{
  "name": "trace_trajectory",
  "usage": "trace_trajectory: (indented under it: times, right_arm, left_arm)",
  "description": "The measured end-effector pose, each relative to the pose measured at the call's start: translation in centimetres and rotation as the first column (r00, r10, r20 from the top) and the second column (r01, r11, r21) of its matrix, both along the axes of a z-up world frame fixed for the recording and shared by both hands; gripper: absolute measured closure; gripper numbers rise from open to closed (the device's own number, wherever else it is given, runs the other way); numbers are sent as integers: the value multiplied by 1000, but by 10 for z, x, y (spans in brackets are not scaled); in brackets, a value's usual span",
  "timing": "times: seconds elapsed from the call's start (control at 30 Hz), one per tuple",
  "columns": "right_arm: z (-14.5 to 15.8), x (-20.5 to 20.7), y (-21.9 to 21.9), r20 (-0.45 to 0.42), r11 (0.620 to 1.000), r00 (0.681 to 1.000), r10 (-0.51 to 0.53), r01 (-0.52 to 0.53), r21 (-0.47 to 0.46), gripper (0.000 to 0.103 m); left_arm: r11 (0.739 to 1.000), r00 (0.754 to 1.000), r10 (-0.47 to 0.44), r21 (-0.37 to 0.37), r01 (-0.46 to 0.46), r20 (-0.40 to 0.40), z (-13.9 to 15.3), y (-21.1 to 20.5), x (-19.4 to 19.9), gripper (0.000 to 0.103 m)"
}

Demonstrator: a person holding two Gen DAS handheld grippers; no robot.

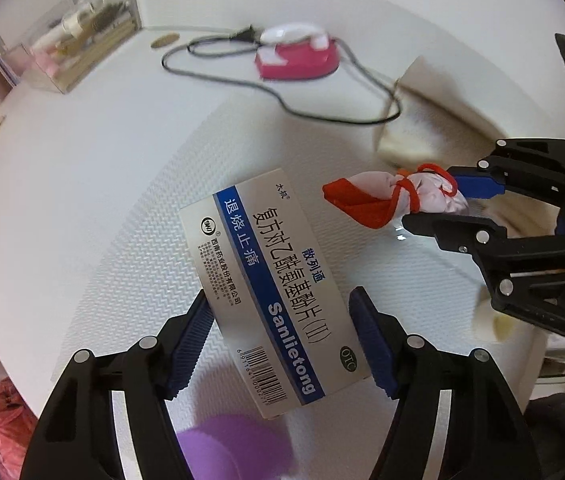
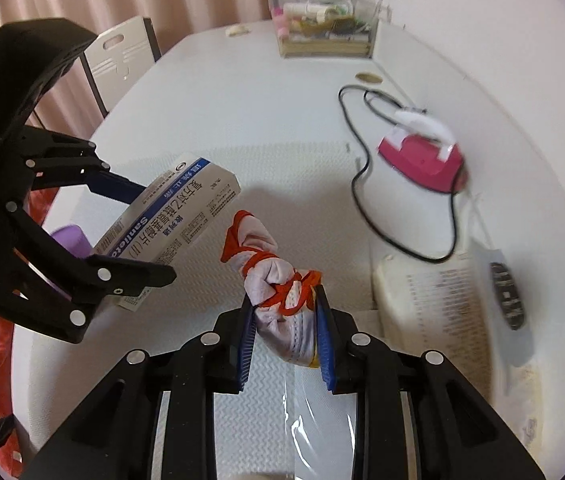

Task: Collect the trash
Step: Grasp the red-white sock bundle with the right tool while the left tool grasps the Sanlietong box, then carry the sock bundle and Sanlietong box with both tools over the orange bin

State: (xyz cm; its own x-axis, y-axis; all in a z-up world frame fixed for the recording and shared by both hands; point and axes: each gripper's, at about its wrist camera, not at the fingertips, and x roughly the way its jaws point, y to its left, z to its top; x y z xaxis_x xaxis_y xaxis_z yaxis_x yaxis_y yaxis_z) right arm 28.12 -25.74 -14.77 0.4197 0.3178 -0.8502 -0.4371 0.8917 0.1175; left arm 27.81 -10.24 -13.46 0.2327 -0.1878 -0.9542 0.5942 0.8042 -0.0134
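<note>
The left tongs (image 1: 280, 338) are clenched on a silver and blue medicine box (image 1: 266, 292), their blue pads pressing its two long edges near the barcode end. From the right wrist view the box (image 2: 170, 216) is tilted and lifted clear of the white bench (image 2: 242, 112).

The right tongs (image 2: 284, 340) are clamped tight on a small bundle of pale cloth tied with red string (image 2: 278, 280); its red-edged end pokes out forward past the pads. In the left wrist view that bundle (image 1: 386, 196) hangs just beside the box's far corner, apart from it, with the right tongs (image 1: 438, 204) coming in from the right edge of the picture.

Taking the box as the landmark: beyond it on the bench lies a pink and white iron (image 1: 296, 54), its black cord (image 1: 282, 100) looping across the bench between iron and box. Further off past the iron, against the wall, stands a clear plastic organiser (image 1: 82, 36) full of small items, too blurred to tell apart. To the right of the box, behind the bundle, lies an open book or pad of cream paper (image 1: 422, 120). A purple object (image 1: 218, 448) sits low, just under the box's near end, out of focus. A red plastic bag (image 1: 2, 432) shows off the bench edge, to the left of the box and below it.
</note>
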Motion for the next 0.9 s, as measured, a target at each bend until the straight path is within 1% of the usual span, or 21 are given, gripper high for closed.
trace_trajectory:
  times: [0.1,0.23,0.4,0.5,0.53,0.7,0.73,0.9]
  right_arm:
    - [20,-11,-3,30,1000,1000,6,-7,5,76]
    - [45,-27,-6,69,1000,997,28,-29,10,76]
    - [83,-61,-3,130,995,987,97,-100,17,76]
    - [102,-82,3,153,988,977,146,-153,37,76]
    - [106,-86,6,157,985,975,157,-166,41,76]
    - [130,-121,23,176,961,951,253,-268,68,76]
    - [134,-129,30,184,953,942,280,-296,66,76]
    - [145,-159,60,200,916,905,376,-395,65,76]
  left_arm:
    - [1000,999,-10,-11,10,33,19,2,-11,33]
    - [1000,997,-15,-17,16,82,45,8,-39,33]
    - [1000,989,-13,-23,17,148,85,30,-81,33]
    - [1000,985,3,-31,2,175,96,39,-104,33]
    - [999,982,10,-32,-4,188,102,44,-116,33]
    - [997,976,70,-34,-64,207,115,71,-159,33]
    - [996,974,85,-28,-81,210,116,76,-168,33]
    - [981,958,191,-29,-190,212,122,115,-211,33]
